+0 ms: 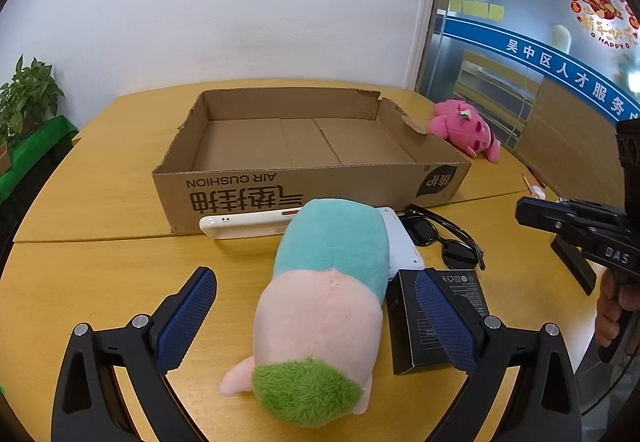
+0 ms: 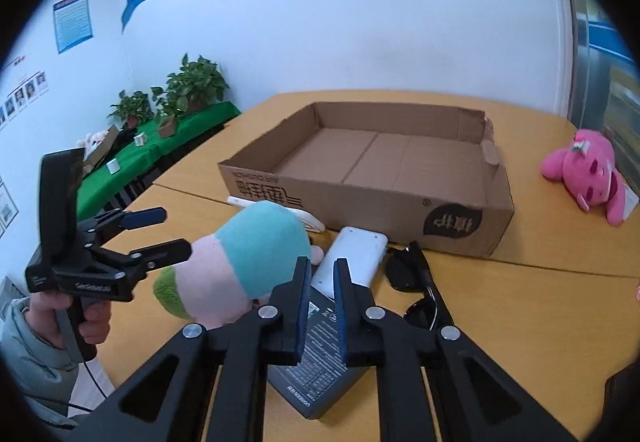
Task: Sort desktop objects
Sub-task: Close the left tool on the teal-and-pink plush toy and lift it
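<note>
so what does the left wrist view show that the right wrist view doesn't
Only the left wrist view: the open left tongs straddling the plush toy, and the glass door with a festive sticker.

Only the right wrist view: the nearly shut, empty right tongs above the dark box, potted plants on a green-covered bench, and wall posters.

Both: the empty cardboard box, pink plush, sunglasses, white devices and the wooden table.

Fuzzy plush toy [image 1: 324, 306], matt cardboard box [image 1: 304, 177]
</note>
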`<action>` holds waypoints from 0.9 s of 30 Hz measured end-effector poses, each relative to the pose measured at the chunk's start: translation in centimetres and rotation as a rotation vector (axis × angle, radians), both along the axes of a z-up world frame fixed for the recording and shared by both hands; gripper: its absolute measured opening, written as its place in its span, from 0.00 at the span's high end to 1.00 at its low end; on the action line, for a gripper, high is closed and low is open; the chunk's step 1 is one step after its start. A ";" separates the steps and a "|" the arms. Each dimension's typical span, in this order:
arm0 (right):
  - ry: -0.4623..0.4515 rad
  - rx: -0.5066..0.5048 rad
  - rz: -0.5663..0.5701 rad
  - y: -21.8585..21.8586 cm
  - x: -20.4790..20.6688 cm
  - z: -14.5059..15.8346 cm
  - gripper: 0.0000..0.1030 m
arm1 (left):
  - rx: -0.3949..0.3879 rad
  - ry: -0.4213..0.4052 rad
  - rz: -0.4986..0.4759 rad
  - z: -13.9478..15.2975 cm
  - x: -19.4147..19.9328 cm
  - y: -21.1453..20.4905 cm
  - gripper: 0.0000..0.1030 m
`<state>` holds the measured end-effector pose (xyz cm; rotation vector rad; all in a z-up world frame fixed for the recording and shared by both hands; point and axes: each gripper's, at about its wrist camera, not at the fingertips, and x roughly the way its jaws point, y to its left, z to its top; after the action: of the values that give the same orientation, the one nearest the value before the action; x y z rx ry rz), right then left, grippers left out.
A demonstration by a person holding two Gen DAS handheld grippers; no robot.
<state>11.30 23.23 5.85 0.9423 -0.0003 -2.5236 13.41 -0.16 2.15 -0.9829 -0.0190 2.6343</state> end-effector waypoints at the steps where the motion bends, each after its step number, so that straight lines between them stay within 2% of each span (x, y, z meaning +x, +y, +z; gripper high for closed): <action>1: -0.010 0.000 -0.011 0.1 -0.3 -0.3 0.85 | -0.004 -0.001 0.004 0.0 0.0 0.1 0.02; 2: -0.028 -0.008 -0.023 0.3 -0.7 -0.6 0.71 | -0.009 -0.005 0.009 -0.1 -0.1 0.1 0.02; 3: -0.037 -0.015 -0.029 0.5 -0.9 -0.8 0.53 | -0.011 -0.008 0.012 -0.2 -0.2 0.1 0.11; 4: -0.040 -0.023 -0.030 0.6 -1.1 -1.0 0.45 | -0.014 -0.015 0.015 -0.3 -0.3 0.2 0.40; 5: -0.040 -0.030 -0.028 0.8 -1.2 -1.1 0.37 | -0.017 -0.031 0.016 -0.6 -0.5 0.2 0.56; 6: -0.042 -0.035 -0.028 0.9 -1.3 -1.3 0.35 | -0.016 -0.061 0.020 -1.0 -0.9 0.2 0.71; 8: -0.061 -0.042 -0.028 1.1 -1.7 -1.8 0.34 | -0.010 -0.086 0.023 -1.5 -1.4 0.0 0.70; 9: -0.070 -0.048 -0.025 1.1 -1.9 -2.0 0.34 | -0.001 -0.084 0.020 -1.6 -1.4 0.0 0.67; 10: -0.083 -0.060 -0.019 1.2 -2.1 -2.4 0.34 | 0.005 -0.083 0.020 -1.6 -1.4 0.0 0.52; 11: -0.090 -0.067 -0.015 1.2 -2.3 -2.5 0.34 | 0.007 -0.083 0.023 -1.7 -1.4 0.0 0.43; 12: -0.099 -0.075 -0.012 1.2 -2.5 -2.8 0.34 | 0.004 -0.076 0.025 -1.6 -1.4 0.1 0.30; 13: -0.109 -0.085 -0.007 1.2 -2.6 -3.1 0.34 | -0.003 -0.065 0.026 -1.5 -1.3 0.2 0.27; 15: -0.118 -0.097 0.003 1.1 -2.8 -3.3 0.34 | -0.036 -0.061 0.020 -1.8 -1.4 0.5 0.25; 17: -0.129 -0.103 0.010 1.0 -3.0 -3.6 0.34 | -0.076 -0.102 0.030 -2.7 -2.1 0.7 0.23; 18: -0.136 -0.108 0.013 1.0 -3.1 -3.8 0.34 | -0.068 -0.129 0.025 -3.3 -2.4 0.6 0.21; 21: -0.153 -0.122 0.019 0.9 -3.3 -4.1 0.34 | 0.048 -0.187 -0.026 -4.2 -2.5 -0.2 0.20; 25: -0.170 -0.130 0.013 1.0 -3.4 -4.5 0.34 | 0.074 -0.218 -0.097 -4.9 -1.9 0.2 0.20; 27: -0.179 -0.138 0.014 1.1 -3.5 -4.6 0.34 | 0.061 -0.213 -0.110 -5.1 -1.3 0.2 0.21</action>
<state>7.84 24.30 1.23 1.1033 -0.2195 -2.3828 12.15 0.08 -2.94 -1.2026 -0.0913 2.4056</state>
